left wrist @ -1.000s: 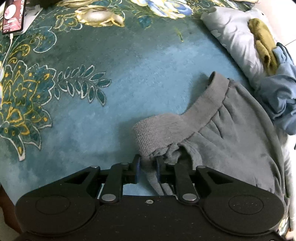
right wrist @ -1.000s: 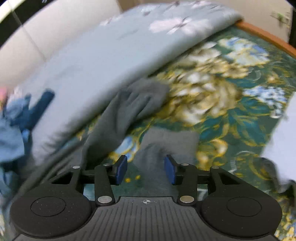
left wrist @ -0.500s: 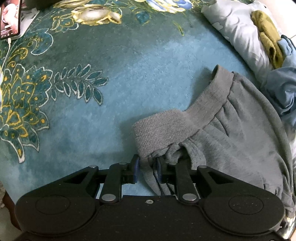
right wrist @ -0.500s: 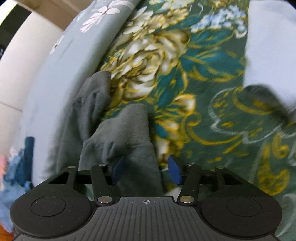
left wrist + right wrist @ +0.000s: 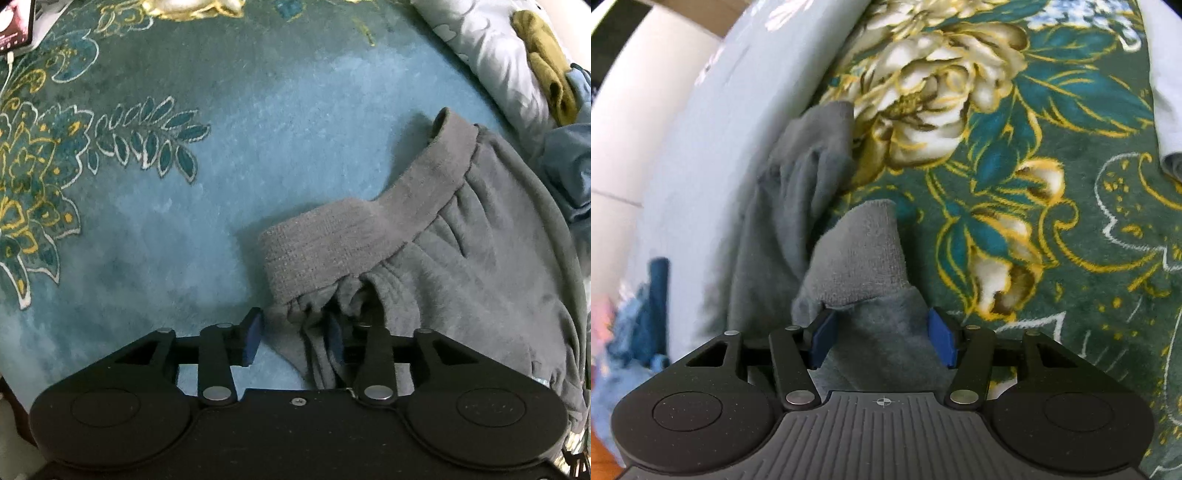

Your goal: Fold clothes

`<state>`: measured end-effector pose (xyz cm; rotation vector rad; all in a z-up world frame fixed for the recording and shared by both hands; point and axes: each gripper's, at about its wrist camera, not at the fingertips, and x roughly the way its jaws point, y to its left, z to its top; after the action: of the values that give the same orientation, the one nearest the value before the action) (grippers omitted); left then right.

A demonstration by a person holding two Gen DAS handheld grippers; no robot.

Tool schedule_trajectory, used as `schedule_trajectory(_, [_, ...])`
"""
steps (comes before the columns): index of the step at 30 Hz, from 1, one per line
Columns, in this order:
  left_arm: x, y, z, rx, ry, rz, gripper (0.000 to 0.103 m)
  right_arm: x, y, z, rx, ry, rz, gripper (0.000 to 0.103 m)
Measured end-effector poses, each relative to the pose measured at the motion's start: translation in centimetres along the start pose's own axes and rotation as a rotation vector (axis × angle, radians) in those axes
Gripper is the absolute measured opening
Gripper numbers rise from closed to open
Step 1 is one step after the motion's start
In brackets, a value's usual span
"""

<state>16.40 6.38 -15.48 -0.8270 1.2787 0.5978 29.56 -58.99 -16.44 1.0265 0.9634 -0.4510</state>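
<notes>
Left hand-held gripper [image 5: 293,338] points steeply down over grey trousers [image 5: 461,258]

Bare teal blanket [image 5: 229,122] lies open to the left of the grey sweatpants [image 5: 480,258], so a hand passes freely there. On the right, a pale quilt [image 5: 487,48] and heaped blue clothes [image 5: 569,173] crowd the edge. A phone [image 5: 14,22] sits at the far left corner.

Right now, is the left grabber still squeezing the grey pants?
Apart on one side. In the left wrist view the left gripper has just been opening: teal blanket shows between one pad and the grey pants.
</notes>
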Motion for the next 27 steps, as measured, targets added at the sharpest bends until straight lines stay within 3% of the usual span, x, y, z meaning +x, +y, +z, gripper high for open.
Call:
schedule_trajectory(1, [0.1,0.1,0.0,-0.005,0.004,-0.003,0.040,0.0,0.3,-0.2,-0.013,-0.008,-0.009,0.032])
schedule_trajectory(3, [0.2,0.2,0.1,-0.011,0.012,-0.006,0.042,-0.3,0.7,-0.6,-0.032,-0.008,-0.008,0.006])
schedule_trajectory(10, [0.4,0.6,0.5,-0.018,0.028,-0.026,0.043,-8.7,-0.7,-0.9,-0.045,-0.215,0.034,0.004])
schedule_trajectory(13, [0.7,0.7,0.3,-0.019,0.033,-0.035,0.046,-11.3,-3.5,-0.9,-0.055,-0.267,-0.078,0.003])
schedule_trajectory(18, [0.9,0.4,0.2,0.000,0.025,-0.033,0.051,-10.3,-8.7,-1.6,0.030,-0.211,-0.268,0.003])
schedule_trajectory(20, [0.8,0.3,0.1,-0.001,0.006,-0.033,0.043,-9.9,-9.4,-2.5,0.051,-0.205,-0.272,0.003])
schedule_trajectory(21, [0.6,0.2,0.0,0.004,-0.007,-0.037,0.034,-9.7,-9.3,-2.9,0.050,-0.206,-0.270,0.003])
schedule_trajectory(22, [0.4,0.0,-0.1,0.006,-0.020,-0.041,0.018,-9.6,-9.1,-3.1,0.042,-0.205,-0.270,0.003])
schedule_trajectory(27, [-1.5,-0.1,-0.4,-0.064,-0.091,-0.030,0.010,-10.9,-8.2,-3.3,0.018,-0.222,-0.259,0.003])
